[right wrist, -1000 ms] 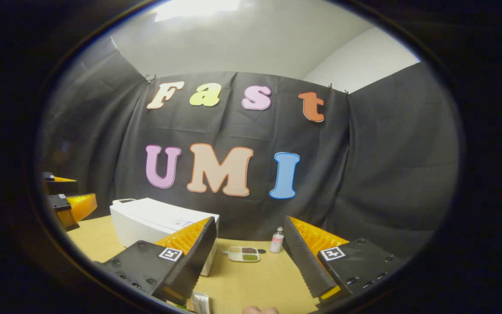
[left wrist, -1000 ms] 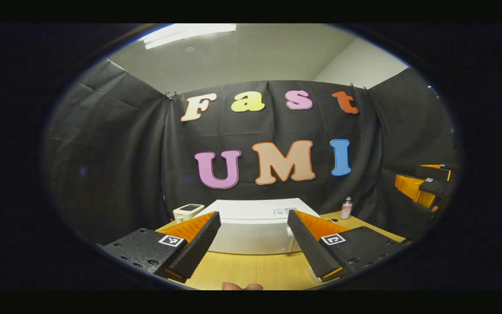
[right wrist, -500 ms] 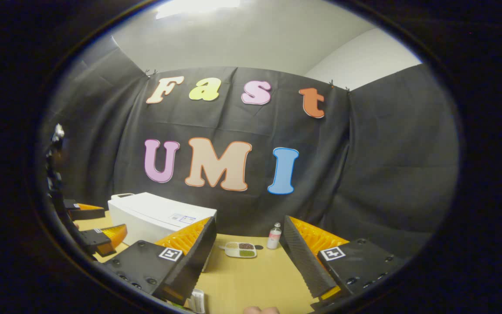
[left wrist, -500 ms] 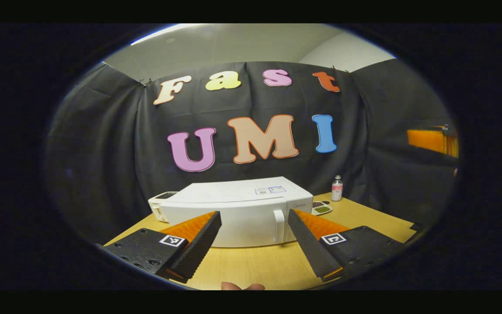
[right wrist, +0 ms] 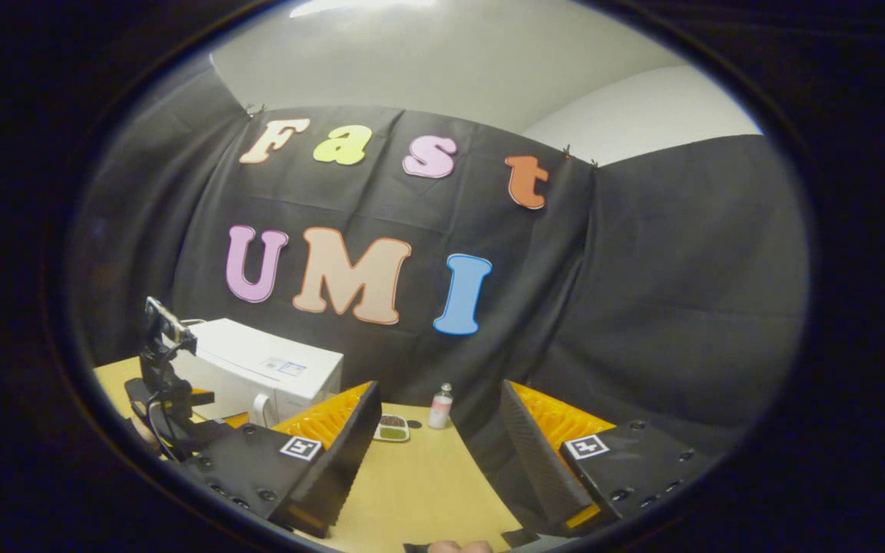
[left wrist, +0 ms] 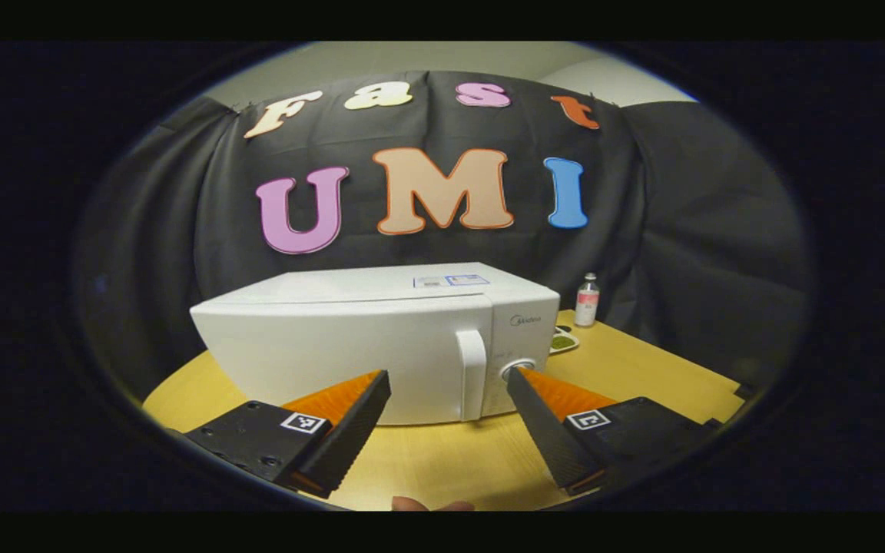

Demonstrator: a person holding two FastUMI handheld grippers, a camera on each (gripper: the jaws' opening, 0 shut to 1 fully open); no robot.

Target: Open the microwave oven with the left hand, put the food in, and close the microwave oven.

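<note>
A white microwave oven (left wrist: pixel 350 346) stands shut on the wooden table, with a vertical white handle (left wrist: pixel 472 375) and a round knob (left wrist: pixel 518 369) on its right side. My left gripper (left wrist: pixel 449 384) is open just in front of the door, and the handle stands between its fingers in the left gripper view. The food, a small white tray with compartments (right wrist: pixel 392 428), lies on the table to the right of the oven (right wrist: pixel 258 369). My right gripper (right wrist: pixel 439 399) is open and holds nothing, well above the table. The left gripper's body (right wrist: pixel 170 384) shows at the left of the right gripper view.
A small bottle (left wrist: pixel 586 299) stands at the back of the table near the cloth wall, beside the food tray (left wrist: pixel 561 342). The bottle (right wrist: pixel 439 407) is just behind the tray in the right gripper view. Bare wooden tabletop (right wrist: pixel 419 491) lies in front of the oven.
My left gripper has dropped and moved close to the oven door, so the oven looks much larger. My right gripper has swung to the right, away from the oven.
</note>
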